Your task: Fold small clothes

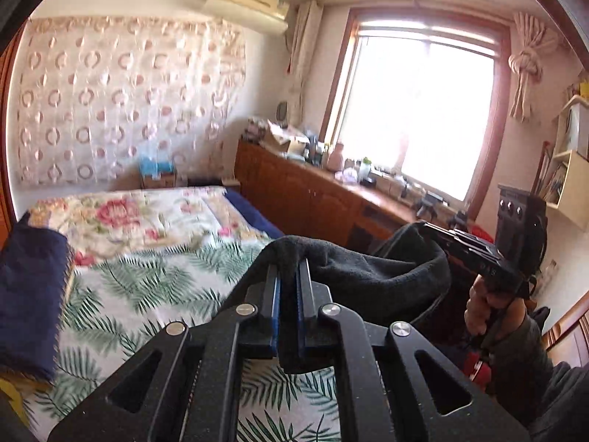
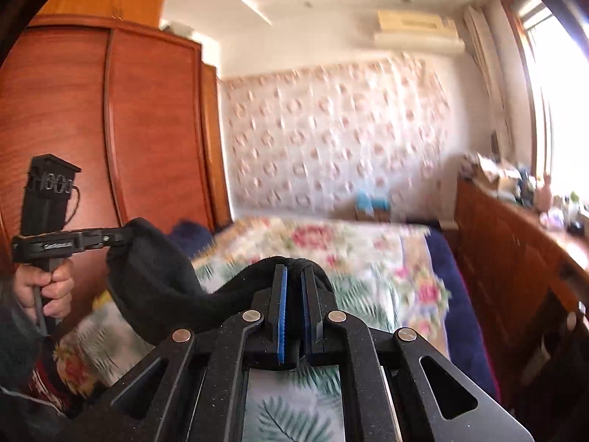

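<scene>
The black garment (image 1: 371,269) hangs in the air above the bed (image 1: 154,280), stretched between two grippers: the left gripper (image 1: 289,276) has its jaws clenched on one edge, and the right gripper (image 2: 292,280) has its jaws clenched on the other. The likeliest trouble is a slip. Each grip seems to take only a thin bite of thick, soft cloth, so pulling the two apart too hard could drag an edge free and drop the piece in a heap on the bed. The slack sagging between them could also bunch and give a crooked fold when lowered. Count: one black garment, two grippers, one bed, and one folded dark blue cloth (image 1: 29,294) at the bed's edge.
</scene>
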{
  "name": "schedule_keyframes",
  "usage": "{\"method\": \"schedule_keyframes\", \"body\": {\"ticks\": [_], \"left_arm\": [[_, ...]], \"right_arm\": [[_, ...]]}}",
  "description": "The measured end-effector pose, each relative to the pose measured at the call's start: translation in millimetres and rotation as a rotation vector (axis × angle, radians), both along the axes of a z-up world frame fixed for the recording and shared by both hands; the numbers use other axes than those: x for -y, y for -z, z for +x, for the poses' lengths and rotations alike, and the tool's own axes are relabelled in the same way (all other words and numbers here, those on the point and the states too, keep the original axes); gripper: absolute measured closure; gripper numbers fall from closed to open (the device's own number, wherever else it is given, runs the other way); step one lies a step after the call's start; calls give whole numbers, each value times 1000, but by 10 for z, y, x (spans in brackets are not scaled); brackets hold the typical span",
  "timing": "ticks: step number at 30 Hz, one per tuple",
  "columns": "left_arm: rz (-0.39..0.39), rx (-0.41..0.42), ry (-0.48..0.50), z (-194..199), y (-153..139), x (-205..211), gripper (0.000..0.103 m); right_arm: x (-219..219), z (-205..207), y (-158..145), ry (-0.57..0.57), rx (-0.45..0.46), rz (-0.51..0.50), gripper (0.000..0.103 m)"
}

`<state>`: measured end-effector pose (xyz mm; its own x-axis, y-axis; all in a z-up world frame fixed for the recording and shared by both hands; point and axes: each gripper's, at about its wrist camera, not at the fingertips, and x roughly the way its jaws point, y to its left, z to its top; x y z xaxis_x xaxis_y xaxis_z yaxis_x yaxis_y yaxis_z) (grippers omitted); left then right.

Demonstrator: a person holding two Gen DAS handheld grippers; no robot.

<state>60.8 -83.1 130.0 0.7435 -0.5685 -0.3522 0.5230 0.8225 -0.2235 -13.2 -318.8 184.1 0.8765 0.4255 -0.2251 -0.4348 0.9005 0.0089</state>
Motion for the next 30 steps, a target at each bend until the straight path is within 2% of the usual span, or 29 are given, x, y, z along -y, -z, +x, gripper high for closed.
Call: {"method": "schedule_keyframes", "body": {"ticks": [4,9,14,17,19,21,27,28,30], "left_arm": [[14,34,-61,78,-319,-196,96],[49,46,-165,380,-452,-484,96],[81,113,-257,475,-642,-727,96],[99,122,-265,410,-562,-802,96],[117,96,-259,360,-345,-820,96],[142,39,-240,270,21,-797,96],[164,-250,-186,-24,1469,-705,96],[158,-304,-177,-52,1714,-696,96],[175,-360,-172,-121,1994,-635,96]], "right_arm": [[-177,3,-318,-26,54,-21,97],[-430,405,-563,-34,62,-50,97],[-611,782,-798,-25,114,-27,97],[-761,858,-616,-36,120,-36,97],[-767,821,-380,-50,96,-63,97],[-644,811,-37,-65,37,-85,97],[-646,590,1427,-122,-260,-176,97],[-647,583,1601,-124,-305,-181,97],[-642,571,1885,-123,-370,-175,97]]}}
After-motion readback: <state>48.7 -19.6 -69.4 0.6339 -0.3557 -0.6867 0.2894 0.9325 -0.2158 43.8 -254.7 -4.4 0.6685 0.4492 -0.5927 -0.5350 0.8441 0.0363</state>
